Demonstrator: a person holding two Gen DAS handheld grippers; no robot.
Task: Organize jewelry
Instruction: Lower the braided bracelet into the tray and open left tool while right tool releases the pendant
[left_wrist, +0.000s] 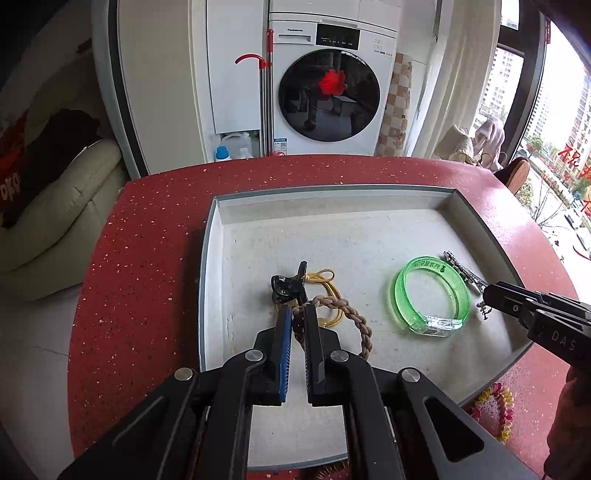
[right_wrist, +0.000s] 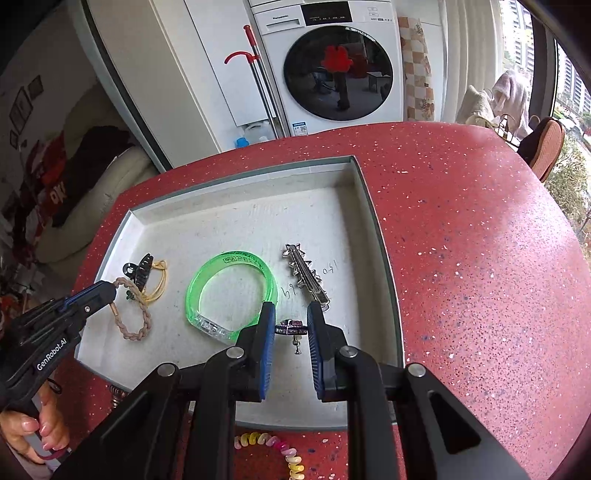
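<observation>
A grey tray (left_wrist: 221, 258) (right_wrist: 380, 258) sits on the red table. My left gripper (left_wrist: 297, 312) (right_wrist: 107, 290) is shut on a braided tan rope bracelet (left_wrist: 354, 319) (right_wrist: 135, 317) over the tray's left part. Beside it lie a black claw clip (left_wrist: 286, 286) (right_wrist: 140, 271) and a yellow hair tie (left_wrist: 325, 280) (right_wrist: 159, 284). A green bangle (left_wrist: 430, 291) (right_wrist: 229, 291) lies mid-tray. A silver spiked hair clip (left_wrist: 461, 267) (right_wrist: 306, 275) lies to its right. My right gripper (right_wrist: 291, 326) (left_wrist: 487, 295) is shut on a small purple earring (right_wrist: 291, 328).
A pink and yellow spiral hair tie (right_wrist: 280, 450) (left_wrist: 496, 406) lies on the red table (right_wrist: 480, 258) in front of the tray. A washing machine (left_wrist: 328, 88), a sofa (left_wrist: 55, 221) and a window (left_wrist: 554, 129) stand beyond the table.
</observation>
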